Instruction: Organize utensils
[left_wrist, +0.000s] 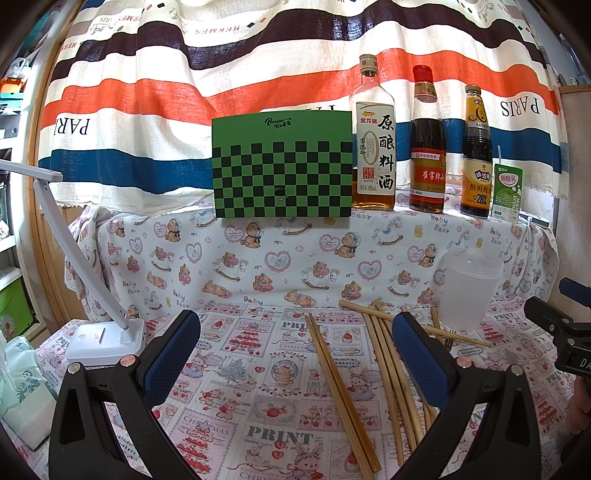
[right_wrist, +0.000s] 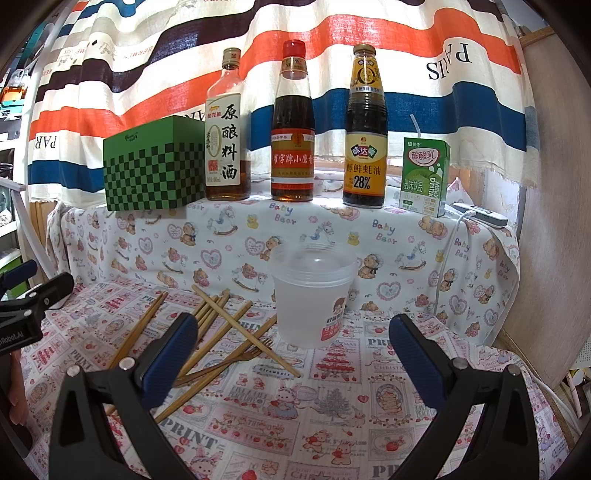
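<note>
A striped curtain (left_wrist: 258, 74) hangs across the far side. Below it a raised ledge and the tabletop (right_wrist: 369, 424) are both draped in printed cloth.

On the ledge, from left to right, stand a green checkered box (left_wrist: 282, 166), three sauce bottles (right_wrist: 291, 125) and a small green drink carton (right_wrist: 424, 177). A white desk lamp (left_wrist: 107, 338) sits at the left of the tabletop.

A translucent plastic cup (right_wrist: 312, 295) stands upright on the tabletop at the foot of the ledge, right of centre, and looks to hold nothing.

The left claw (left_wrist: 297, 350) hovers low over the cloth with its blue-padded fingers (left_wrist: 171, 354) spread wide and nothing between them. The right claw (right_wrist: 291, 350) is likewise released, its fingers spread and the cup beyond the gap.

The chopsticks (right_wrist: 221, 332) lie loose on the tabletop just left of the cup, several crossing each other in a scattered heap. One pair (left_wrist: 340, 391) lies side by side, apart to the left of the heap, between the left claw's fingers in its own view. A small wooden fork (right_wrist: 240, 360) lies among the crossed sticks, its tines pointing toward the cup.
</note>
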